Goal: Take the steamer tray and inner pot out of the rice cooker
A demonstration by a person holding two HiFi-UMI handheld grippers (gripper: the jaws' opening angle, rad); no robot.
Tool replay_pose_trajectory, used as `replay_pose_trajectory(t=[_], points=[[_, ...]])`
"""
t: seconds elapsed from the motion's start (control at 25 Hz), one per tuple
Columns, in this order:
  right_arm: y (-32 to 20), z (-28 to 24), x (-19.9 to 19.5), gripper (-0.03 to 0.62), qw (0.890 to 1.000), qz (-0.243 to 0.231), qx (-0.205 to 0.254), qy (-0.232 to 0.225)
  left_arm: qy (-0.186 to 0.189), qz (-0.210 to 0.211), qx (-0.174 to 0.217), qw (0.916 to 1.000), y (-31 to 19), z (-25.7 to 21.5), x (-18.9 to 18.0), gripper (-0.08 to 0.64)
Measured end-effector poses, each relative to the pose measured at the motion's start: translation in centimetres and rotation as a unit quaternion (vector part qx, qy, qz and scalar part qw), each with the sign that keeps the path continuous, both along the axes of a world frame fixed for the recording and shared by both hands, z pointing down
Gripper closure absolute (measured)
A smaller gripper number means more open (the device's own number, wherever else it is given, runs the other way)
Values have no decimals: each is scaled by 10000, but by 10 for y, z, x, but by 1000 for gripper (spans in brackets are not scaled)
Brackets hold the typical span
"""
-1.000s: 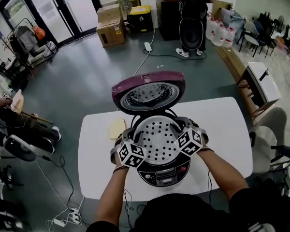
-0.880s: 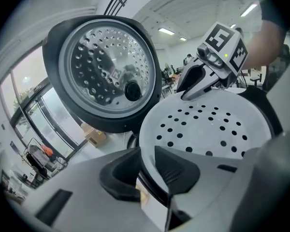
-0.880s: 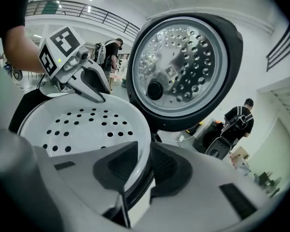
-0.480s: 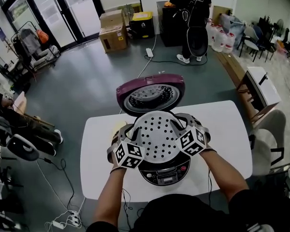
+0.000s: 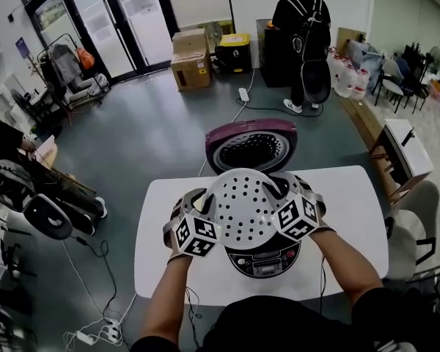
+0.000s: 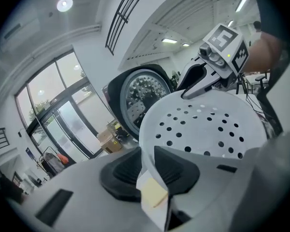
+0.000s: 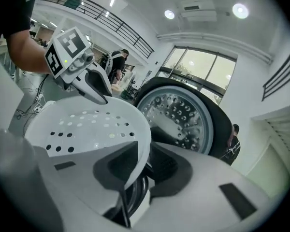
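**Head view.** The tray [image 5: 251, 202], white and perforated, is held clear above the cooker [image 5: 265, 261]. The cooker stands on the white counter [image 5: 158, 259], with its lid [image 5: 251, 147] raised behind, just above frame centre. The left claw [image 5: 203, 204] is set on the tray's left rim and the right claw [image 5: 291, 199] on its right rim. Both marker cubes face the camera. The jaws themselves are not resolved from here.

**Left claw view.** The jaws are seen narrow, with the dark pads [image 6: 170, 166] pressed on either side of the thin tray rim. The holed bowl fills the right half of the frame, and the other claw is seen at its far rim, upper right. The lid's studded inner plate is shown at centre, a side not given so closely from the head. A pale yellow patch [image 6: 153, 196] lies low between the jaws; what it is cannot be told.

**Right claw view.** The jaws are likewise narrow and clamped on the rim, one pad inside the bowl and one outside. Under the rim, at lower centre, a dark rounded edge [image 7: 135, 195] with a shiny band is glimpsed. Whether it is the inner pot or the cooker's mouth cannot be told.

**Hidden or cut off.** In the head view the cooker's opening is covered by the tray, and only the control panel below it is seen. The forearms are cut by the bottom edge. A standing person [image 5: 302, 31] at top right is cut at the head.
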State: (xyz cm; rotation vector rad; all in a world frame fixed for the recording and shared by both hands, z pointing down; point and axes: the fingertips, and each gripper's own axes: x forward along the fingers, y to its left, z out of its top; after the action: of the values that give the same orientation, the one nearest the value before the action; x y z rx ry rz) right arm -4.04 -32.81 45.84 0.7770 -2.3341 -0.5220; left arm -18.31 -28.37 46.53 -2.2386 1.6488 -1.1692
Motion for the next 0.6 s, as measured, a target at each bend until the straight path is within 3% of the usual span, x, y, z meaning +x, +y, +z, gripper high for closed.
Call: replay_pose_trajectory(t=[0.28,0.6], points=[[24,-19,-76,520,9987,-514,-12,51,-21,-557,34,9984,40,-13,-69,473],[89,-12,-178,512,9910,-1304,47,289,40,-1281,-77,9917,122,-5,-160,476]])
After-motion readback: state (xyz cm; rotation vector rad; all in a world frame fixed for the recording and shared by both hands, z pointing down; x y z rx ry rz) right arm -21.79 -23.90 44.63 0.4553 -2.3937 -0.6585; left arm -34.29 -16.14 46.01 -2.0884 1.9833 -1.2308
